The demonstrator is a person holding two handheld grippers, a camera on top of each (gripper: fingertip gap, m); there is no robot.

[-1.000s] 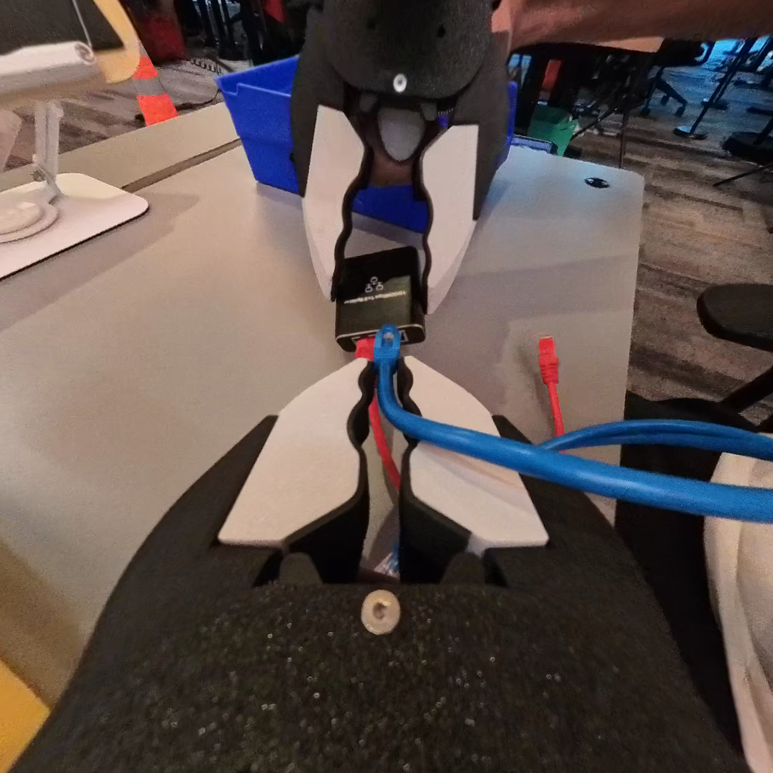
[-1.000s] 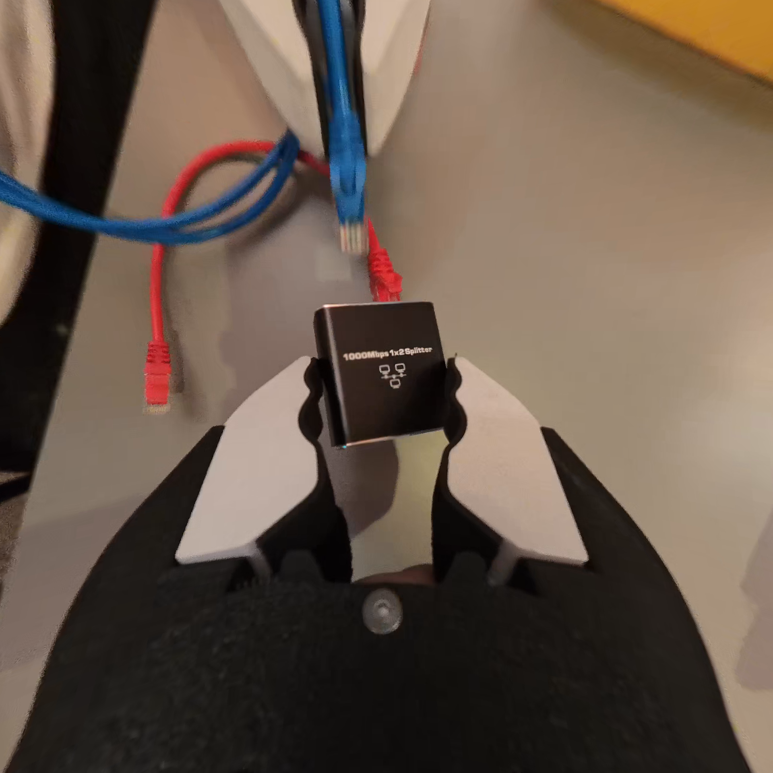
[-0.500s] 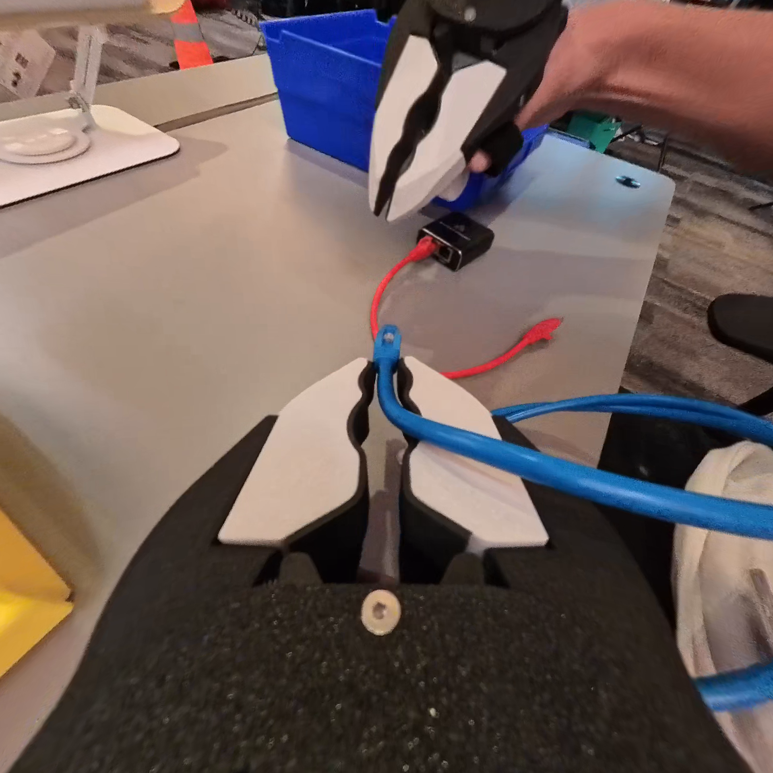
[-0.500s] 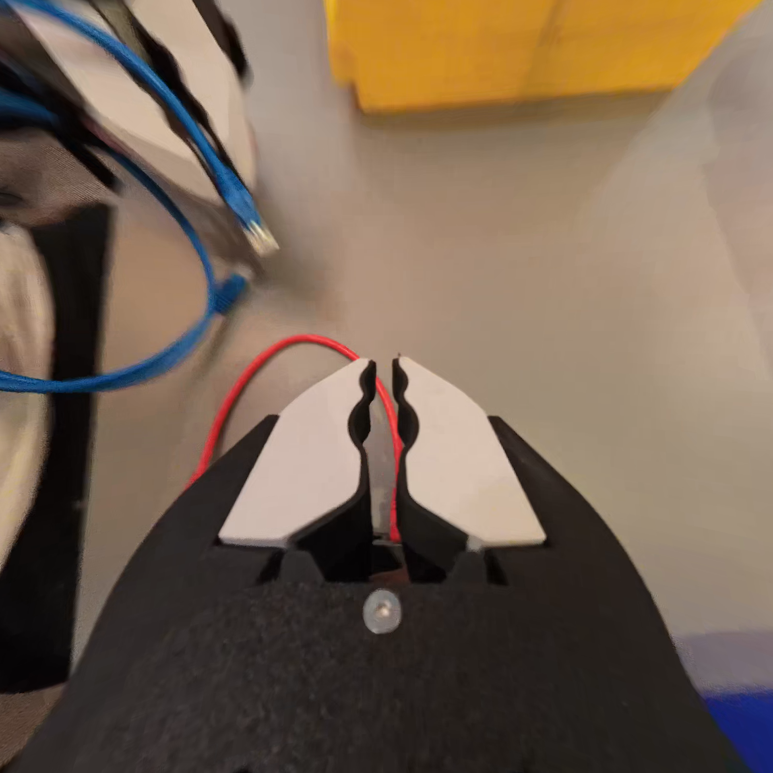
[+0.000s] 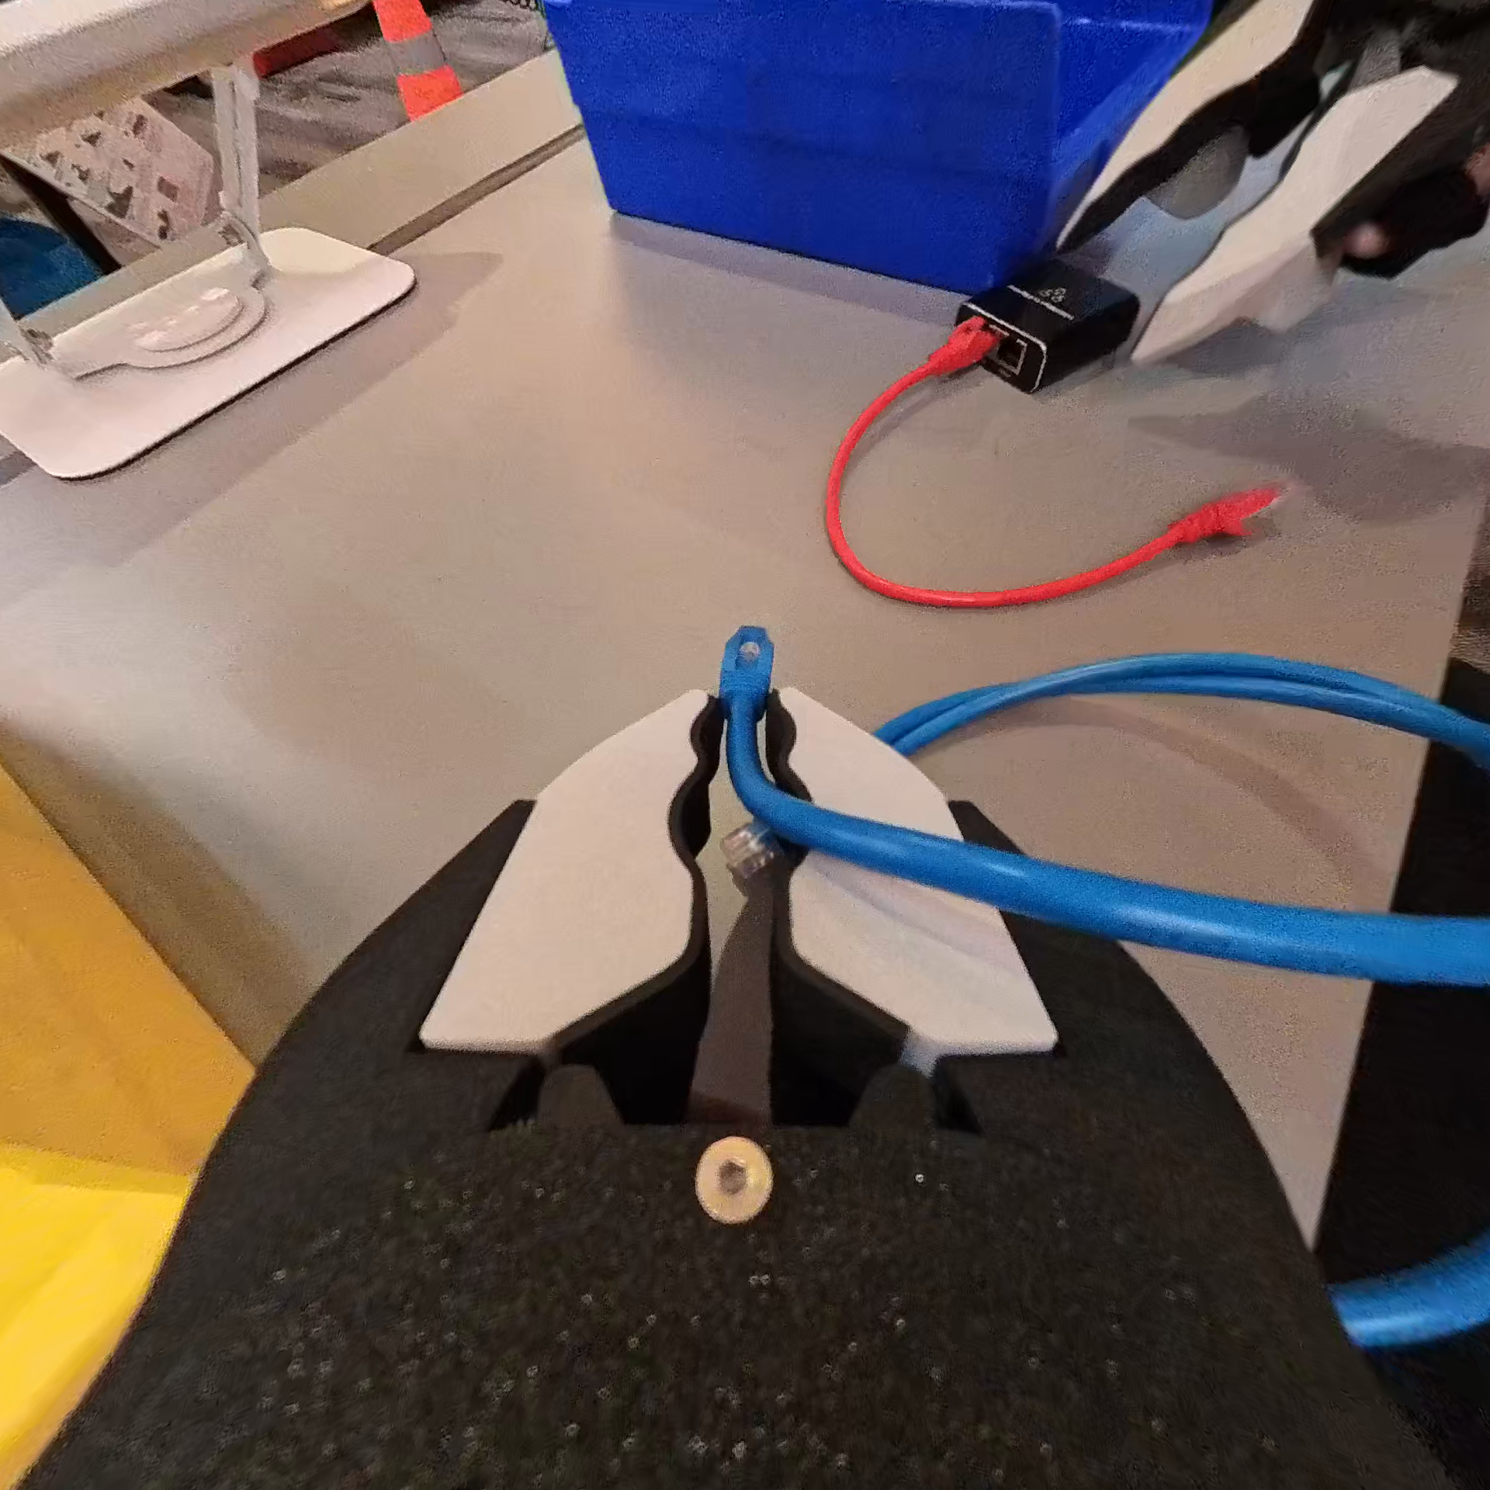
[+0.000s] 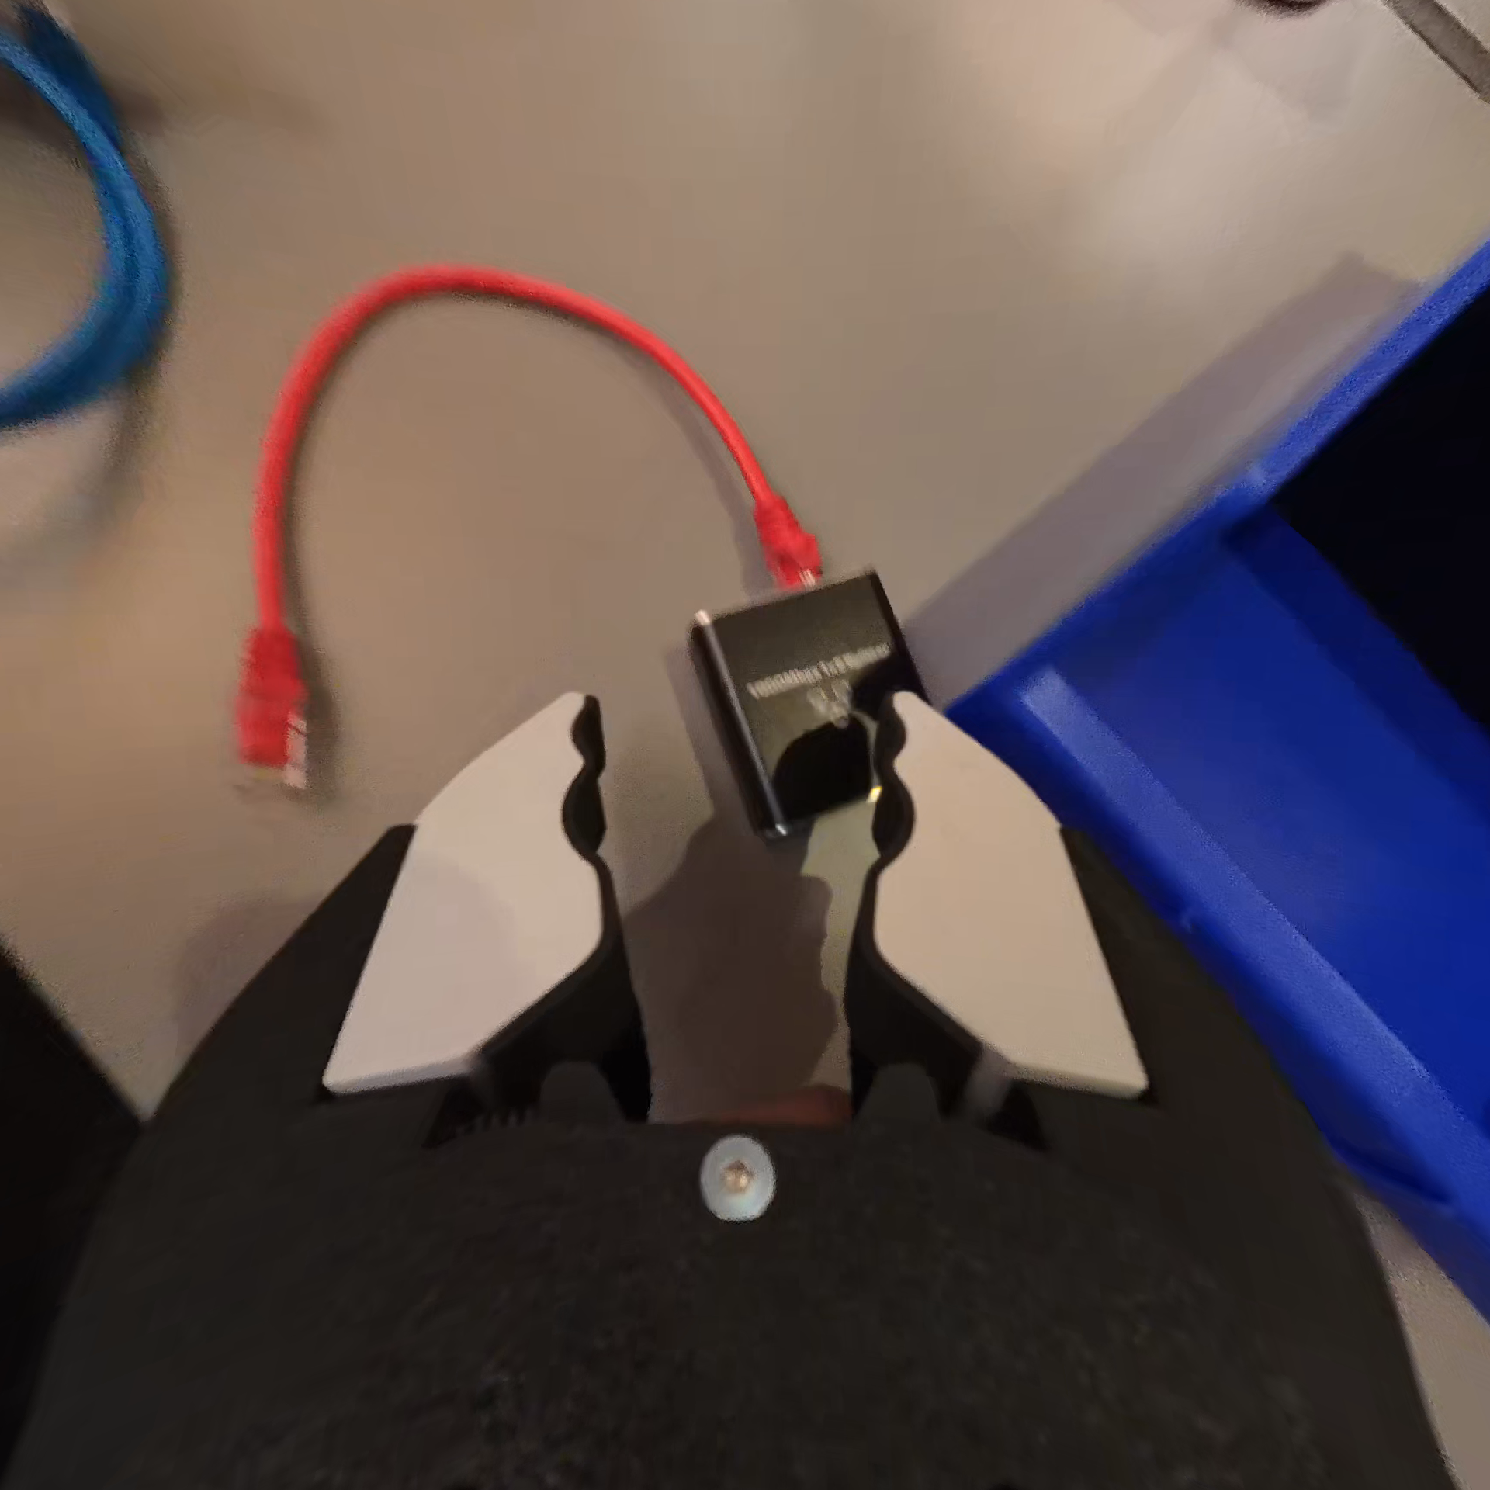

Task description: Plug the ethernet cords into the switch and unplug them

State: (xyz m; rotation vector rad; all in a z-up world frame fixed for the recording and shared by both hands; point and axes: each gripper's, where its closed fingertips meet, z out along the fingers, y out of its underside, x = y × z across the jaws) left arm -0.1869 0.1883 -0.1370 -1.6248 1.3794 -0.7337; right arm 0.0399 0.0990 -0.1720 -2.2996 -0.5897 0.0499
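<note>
On a grey table [image 5: 484, 524], the left gripper [image 5: 742, 709], its white fingers nearly closed, pinches a thick blue ethernet cord [image 5: 1048, 895] just behind the boot, the blue plug end poking out past the fingertips; a clear connector shows low in the gap between the fingers, whether of this cord's other end cannot be told. The cord loops off to the right. Ahead and right of it, a thin red ethernet cord [image 5: 855, 451] has one plug seated in the left port of a small black metal switch box [image 5: 1048, 322], its free red plug [image 5: 1217, 516] lying loose on the table; the neighbouring port looks vacant. Farther right, the right gripper [image 6: 738, 717] stands wide open with nothing held, the switch box [image 6: 806, 701] lying askew beside its right finger.

The step in hand appears to be steadying the box for the blue plug. Doing it well likely means squaring the jaws to the box's sides, gripping behind the ports, then aligning the blue plug to the open socket, latch tab oriented correctly.

A large blue plastic bin [image 5: 806, 121] sits just behind the box and may crowd the right gripper. A white stand base [image 5: 201, 347] sits far left, a yellow block [image 5: 72, 1048] at the near left edge.
</note>
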